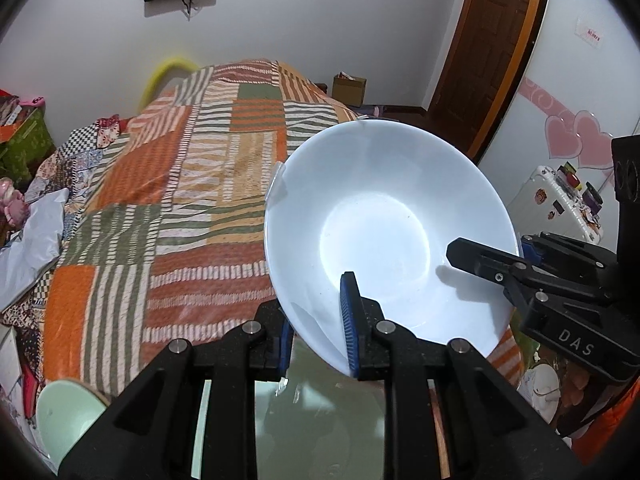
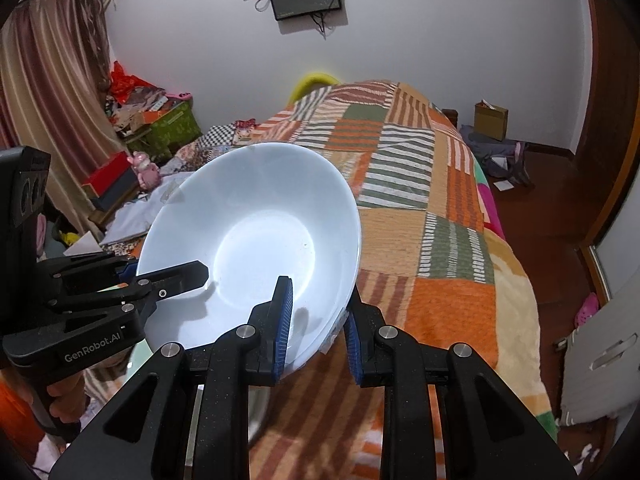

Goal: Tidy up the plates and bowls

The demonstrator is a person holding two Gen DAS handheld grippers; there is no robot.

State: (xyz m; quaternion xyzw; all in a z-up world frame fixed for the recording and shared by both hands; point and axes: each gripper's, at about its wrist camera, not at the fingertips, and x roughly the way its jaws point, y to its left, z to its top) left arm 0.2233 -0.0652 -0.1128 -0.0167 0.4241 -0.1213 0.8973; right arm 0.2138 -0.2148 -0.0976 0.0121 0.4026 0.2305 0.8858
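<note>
A large white bowl (image 1: 384, 232) is held tilted in the air over the bed by both grippers. My left gripper (image 1: 318, 322) is shut on its near-left rim, one blue pad inside the bowl and one outside. My right gripper (image 2: 318, 330) is shut on the opposite rim in the same way; it shows in the left wrist view (image 1: 492, 260) at the bowl's right edge. The bowl (image 2: 256, 240) and the left gripper (image 2: 168, 276) also show in the right wrist view. A pale green bowl (image 1: 68, 412) sits low at the left. A glass plate (image 1: 320, 420) lies below the left gripper.
A bed with a striped patchwork blanket (image 1: 192, 200) fills the middle. Clutter and boxes (image 2: 152, 124) lie along its left side by a curtain. A brown door (image 1: 488, 40) and a cardboard box (image 1: 350, 88) stand at the far right, with a white fridge (image 1: 560, 204) nearer.
</note>
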